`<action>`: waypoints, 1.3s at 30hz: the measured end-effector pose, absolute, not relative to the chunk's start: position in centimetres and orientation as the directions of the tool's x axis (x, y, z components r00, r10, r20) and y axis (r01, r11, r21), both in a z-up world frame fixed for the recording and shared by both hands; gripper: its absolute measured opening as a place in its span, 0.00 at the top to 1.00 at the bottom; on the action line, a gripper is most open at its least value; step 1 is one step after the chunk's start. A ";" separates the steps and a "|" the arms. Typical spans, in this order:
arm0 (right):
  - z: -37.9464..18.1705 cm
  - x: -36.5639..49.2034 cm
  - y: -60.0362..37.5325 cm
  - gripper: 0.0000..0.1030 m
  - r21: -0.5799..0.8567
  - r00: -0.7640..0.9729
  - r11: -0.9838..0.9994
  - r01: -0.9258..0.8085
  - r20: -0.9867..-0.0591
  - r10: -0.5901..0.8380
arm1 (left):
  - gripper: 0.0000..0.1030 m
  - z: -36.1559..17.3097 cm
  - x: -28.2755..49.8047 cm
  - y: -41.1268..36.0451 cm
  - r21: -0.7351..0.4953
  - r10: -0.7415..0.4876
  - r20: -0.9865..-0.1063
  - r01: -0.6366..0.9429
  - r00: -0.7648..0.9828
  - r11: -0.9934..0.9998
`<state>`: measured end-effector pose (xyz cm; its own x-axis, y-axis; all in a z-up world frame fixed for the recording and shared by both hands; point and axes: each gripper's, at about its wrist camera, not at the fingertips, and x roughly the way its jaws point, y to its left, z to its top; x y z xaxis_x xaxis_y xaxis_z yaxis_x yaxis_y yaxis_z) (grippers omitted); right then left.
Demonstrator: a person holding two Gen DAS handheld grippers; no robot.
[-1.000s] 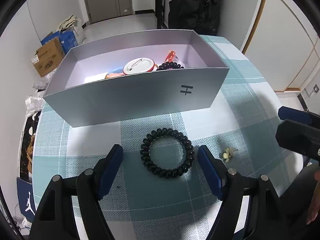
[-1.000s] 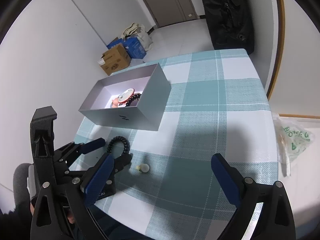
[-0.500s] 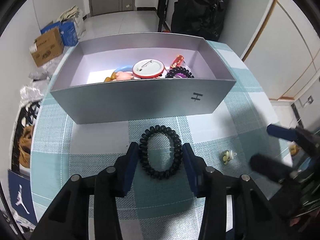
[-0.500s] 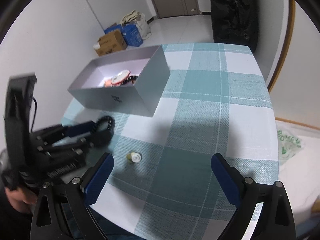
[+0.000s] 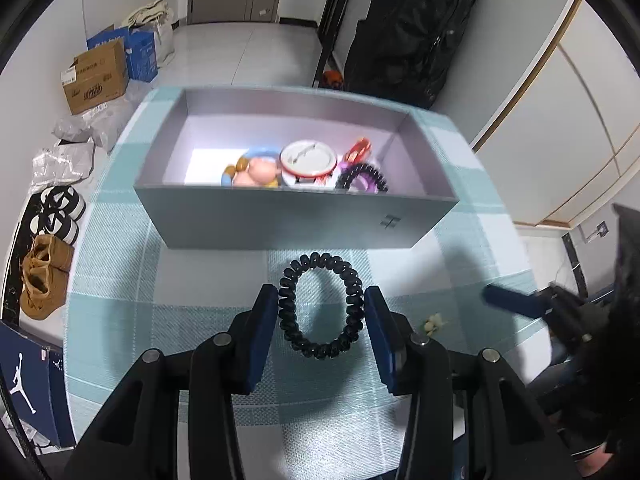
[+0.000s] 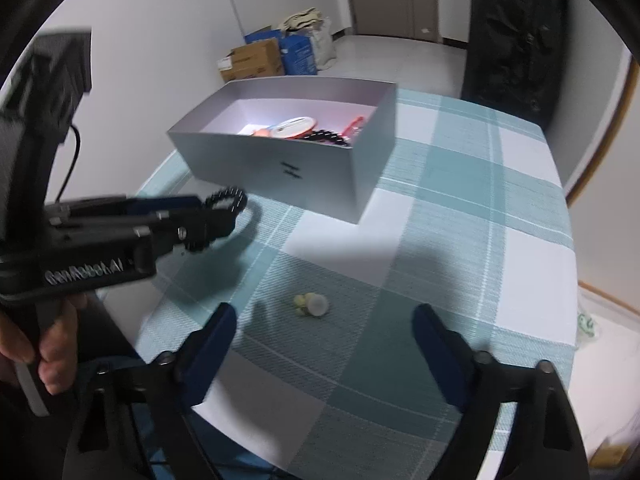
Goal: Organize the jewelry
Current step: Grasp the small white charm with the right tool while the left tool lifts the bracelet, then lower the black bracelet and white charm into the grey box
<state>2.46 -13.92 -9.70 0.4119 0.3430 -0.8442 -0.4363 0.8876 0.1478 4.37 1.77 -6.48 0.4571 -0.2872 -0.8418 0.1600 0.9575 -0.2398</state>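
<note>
The left gripper [image 5: 321, 310] is clenched on the black spiral hair tie [image 5: 322, 305], its two blue-padded fingers [image 5: 262, 334] pressing the ring from either side so that it is squeezed into a tall oval. The tie is a glossy coiled cord, like a telephone wire bent into a loop, and its ridged coils catch small highlights. In the right wrist view the same tie [image 6: 224, 210] sticks out past the tips of the left gripper [image 6: 200, 216] and appears lifted off the cloth, with a curved shadow beneath it. It sits just in front of the grey box [image 5: 296, 216], close to the near wall but apart from it.

The right gripper [image 6: 324, 324] is released, its dark blue pads spread wide and holding nothing. Between them, further from the box than the hair tie, a small pale yellow-white trinket [image 6: 311, 305] lies on the cloth; its shape is too small to make out.

The box is a matte silver-grey cardboard tray with straight walls and a small dark mark on its near side. Inside, toward its right end, lie a round white badge [image 5: 308, 158], a pinkish figure [image 5: 256, 174], a red piece [image 5: 358, 150] and another dark coiled tie [image 5: 362, 178] over something purple.

The table [image 6: 460, 208] under the box wears a woven cloth checked in teal and white.
</note>
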 end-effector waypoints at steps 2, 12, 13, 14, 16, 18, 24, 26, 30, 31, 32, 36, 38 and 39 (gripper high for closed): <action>-9.9 2.5 -13.4 0.33 0.136 0.407 0.885 -0.445 -0.850 0.335 | 0.63 -6.0 4.1 1.9 -0.243 -0.292 -0.832 0.164 0.472 0.956; -10.5 2.2 -11.5 0.61 0.070 0.411 0.873 -0.483 -0.862 0.296 | 0.63 -3.2 3.1 4.3 -0.291 -0.305 -0.767 0.118 0.564 0.950; -10.6 2.2 -11.4 0.67 0.065 0.412 0.872 -0.485 -0.863 0.294 | 0.63 -3.0 3.1 4.6 -0.297 -0.308 -0.763 0.114 0.569 0.948; -10.6 2.2 -11.3 0.73 0.063 0.412 0.872 -0.486 -0.863 0.292 | 0.63 -3.0 3.2 4.8 -0.303 -0.310 -0.760 0.111 0.571 0.947; -10.6 2.4 -11.2 0.79 0.035 0.426 0.875 -0.484 -0.864 0.270 | 0.63 -2.9 3.3 5.1 -0.305 -0.307 -0.756 0.103 0.578 0.947; -10.7 2.4 -11.1 0.84 -0.005 0.446 0.875 -0.484 -0.862 0.242 | 0.63 -2.9 3.4 5.3 -0.305 -0.305 -0.754 0.100 0.582 0.947; -9.9 2.5 -11.0 0.84 -0.021 0.480 0.869 -0.495 -0.840 0.253 | 0.63 -2.6 3.5 5.6 -0.315 -0.311 -0.746 0.099 0.589 0.944; -9.5 2.7 -11.2 0.84 0.002 0.483 0.872 -0.490 -0.832 0.273 | 0.63 -2.5 3.4 5.6 -0.318 -0.313 -0.742 0.100 0.593 0.943; -8.8 3.3 -11.8 0.84 0.066 0.485 0.881 -0.469 -0.814 0.319 | 0.63 -2.2 3.3 5.7 -0.322 -0.318 -0.736 0.104 0.598 0.941; -8.6 3.5 -12.0 0.84 0.081 0.487 0.882 -0.464 -0.809 0.330 | 0.63 -2.2 3.3 5.7 -0.324 -0.320 -0.736 0.105 0.597 0.940; -8.5 3.6 -12.0 0.84 0.095 0.487 0.883 -0.459 -0.805 0.340 | 0.63 -2.2 3.3 5.7 -0.325 -0.320 -0.735 0.104 0.598 0.940; -7.3 3.7 -12.2 0.84 0.169 0.482 0.876 -0.451 -0.780 0.399 | 0.63 -2.2 3.5 6.0 -0.338 -0.326 -0.732 0.096 0.598 0.936; -6.6 3.7 -12.2 0.84 0.191 0.486 0.872 -0.451 -0.766 0.420 | 0.63 -2.2 3.7 6.1 -0.350 -0.333 -0.732 0.091 0.595 0.932; -6.4 3.8 -12.2 0.84 0.200 0.490 0.869 -0.452 -0.759 0.429 | 0.63 -2.2 3.8 6.2 -0.356 -0.336 -0.731 0.088 0.594 0.930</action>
